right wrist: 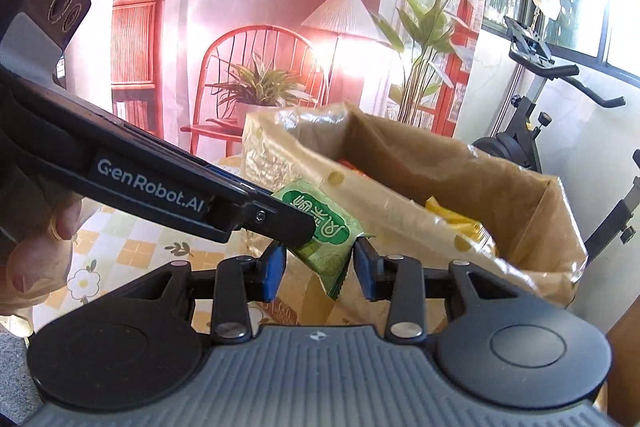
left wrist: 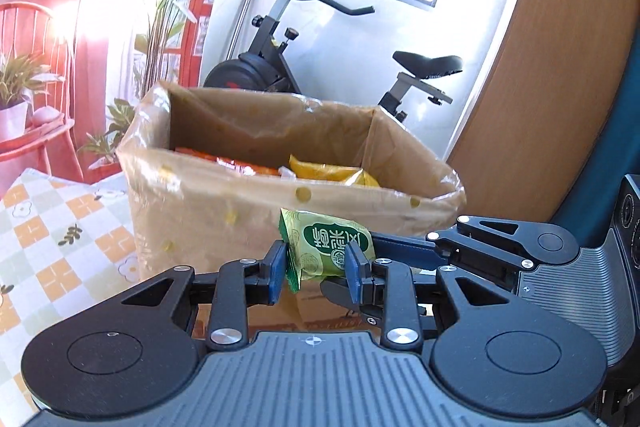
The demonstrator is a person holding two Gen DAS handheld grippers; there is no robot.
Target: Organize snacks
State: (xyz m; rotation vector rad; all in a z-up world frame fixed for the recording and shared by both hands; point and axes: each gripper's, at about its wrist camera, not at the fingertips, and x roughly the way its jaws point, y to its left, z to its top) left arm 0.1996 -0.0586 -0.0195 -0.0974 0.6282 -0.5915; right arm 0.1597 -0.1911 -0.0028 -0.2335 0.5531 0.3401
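Both tools grip green snack packet [left wrist: 326, 247] [right wrist: 326, 237]; box [left wrist: 224, 211] just beyond, seemingly.

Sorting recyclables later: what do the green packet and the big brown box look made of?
Green packet: glossy printed plastic film, apparently; it has crimped, serrated end seals and crinkles.
Box: matte brown cardboard, judging by its stiff folded walls. Its rim looks wrapped in clear shiny tape or film, which catches the light; I can't tell which.

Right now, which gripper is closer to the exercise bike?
Probably the right. The exercise bike stands behind the cardboard box, off to its right. The right gripper is on that side; the left gripper is on the other, by the checked tablecloth.
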